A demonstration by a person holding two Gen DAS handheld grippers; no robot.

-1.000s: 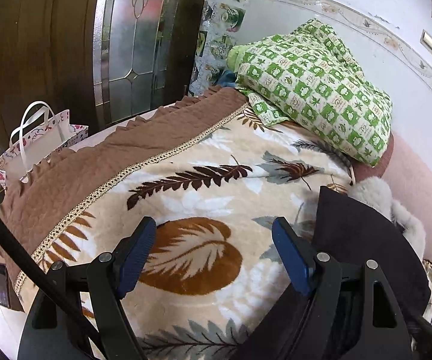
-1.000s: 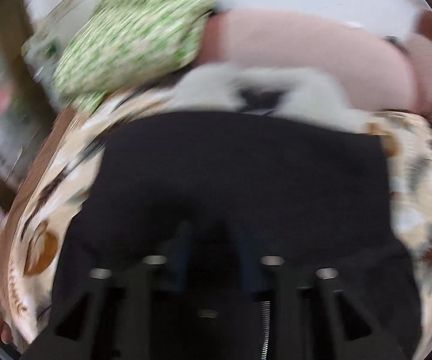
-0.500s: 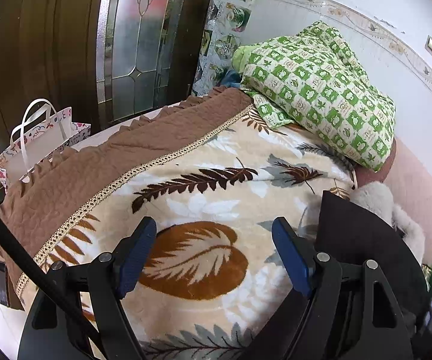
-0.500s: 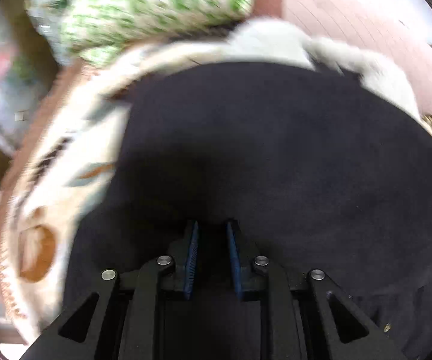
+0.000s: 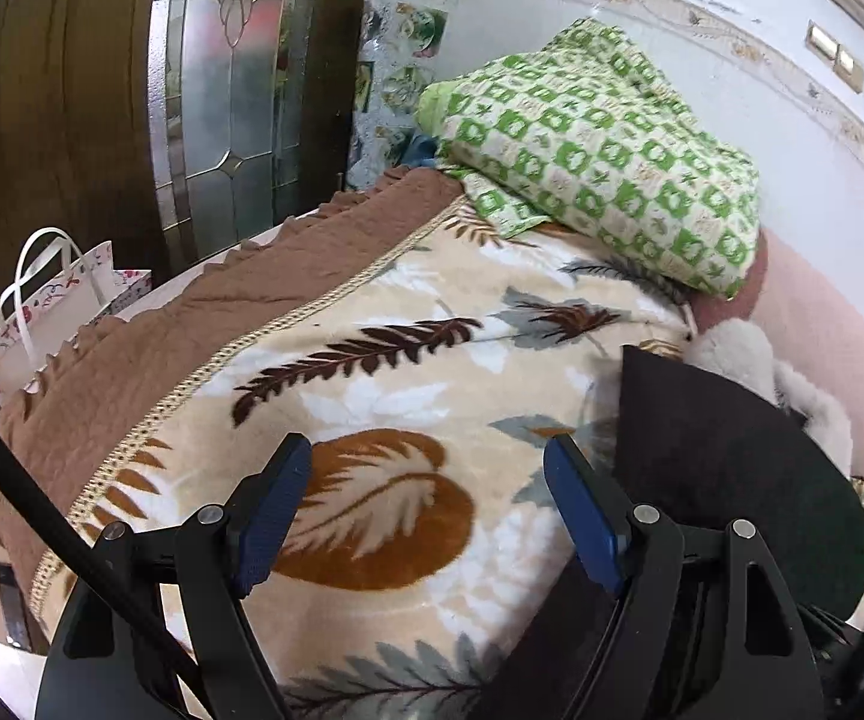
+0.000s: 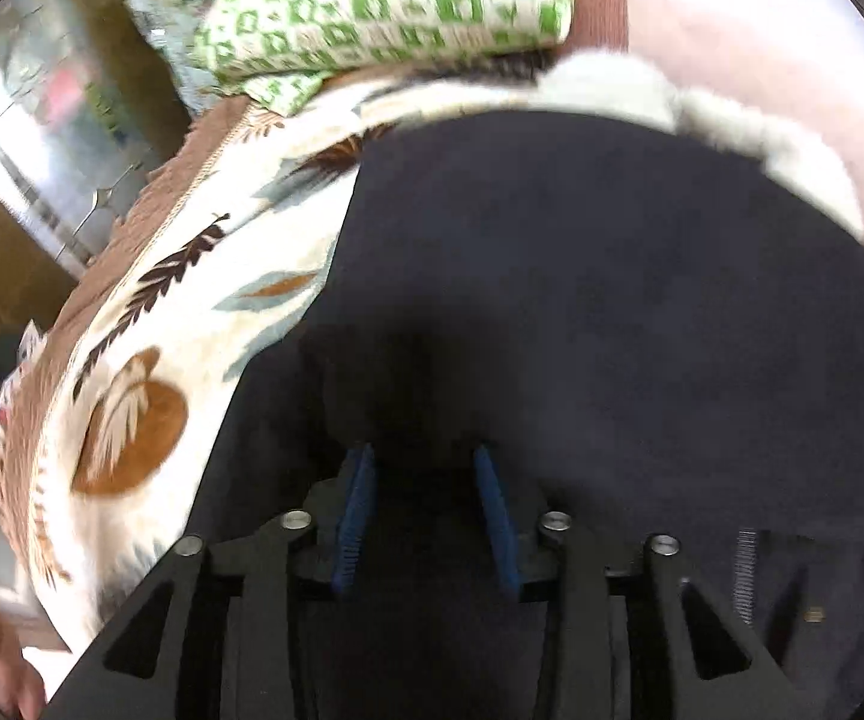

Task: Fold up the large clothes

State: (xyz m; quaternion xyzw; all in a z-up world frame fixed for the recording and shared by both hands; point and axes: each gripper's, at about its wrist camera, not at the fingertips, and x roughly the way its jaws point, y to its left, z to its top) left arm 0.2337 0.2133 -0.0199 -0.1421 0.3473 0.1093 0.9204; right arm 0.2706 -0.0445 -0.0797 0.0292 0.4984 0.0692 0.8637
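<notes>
Two grippers working | dark garment [image 6: 612,300] lying folded flat on leaf-print blanket [image 5: 408,372] | right gripper [image 6: 426,510] just opening, releasing the fold, cloth under parted jaws | left gripper [image 5: 426,516] hovering apart, empty | next: likely regripping an edge

A bed under a leaf-patterned blanket [image 5: 408,360] with a brown ruffled edge stands against a white wall [image 5: 702,48] with a patterned border, beside a dark wooden door [image 5: 60,120] with leaded glass panels [image 5: 222,90], where a white paper bag [image 5: 66,294] stands.
</notes>
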